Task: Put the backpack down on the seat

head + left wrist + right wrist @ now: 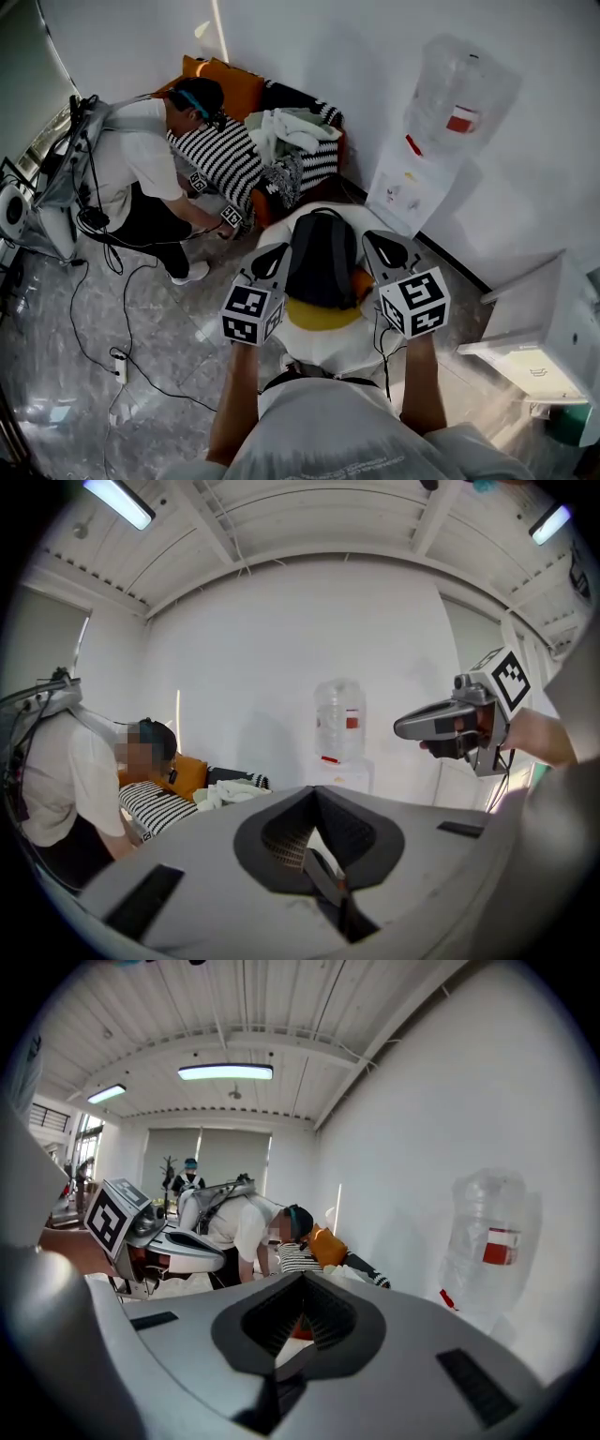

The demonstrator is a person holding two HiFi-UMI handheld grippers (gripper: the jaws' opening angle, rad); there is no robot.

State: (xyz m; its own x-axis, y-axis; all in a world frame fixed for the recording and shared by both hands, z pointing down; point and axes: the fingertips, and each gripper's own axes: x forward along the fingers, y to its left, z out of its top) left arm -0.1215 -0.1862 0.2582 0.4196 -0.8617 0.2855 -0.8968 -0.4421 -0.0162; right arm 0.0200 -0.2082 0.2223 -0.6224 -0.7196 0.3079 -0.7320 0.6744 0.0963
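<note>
A dark grey backpack [322, 262] hangs upright between my two grippers, over a white round seat [314, 349] with a yellow cushion [323, 317]. My left gripper [272, 261] is at the pack's left side and my right gripper [377, 246] at its right. Both are shut. In the left gripper view a thin grey strap [323, 874] is pinched in the shut left gripper [319, 846]. In the right gripper view a similar strap [286, 1372] comes out of the shut right gripper [302, 1330]. The pack's body is hidden in both gripper views.
A water dispenser [408, 192] with its bottle [459, 94] stands by the wall, just right of the seat. Another person [141, 164] bends over a sofa [281, 141] piled with striped cushions and clothes. Cables [122, 361] lie on the floor at left. A white cabinet [544, 337] is at right.
</note>
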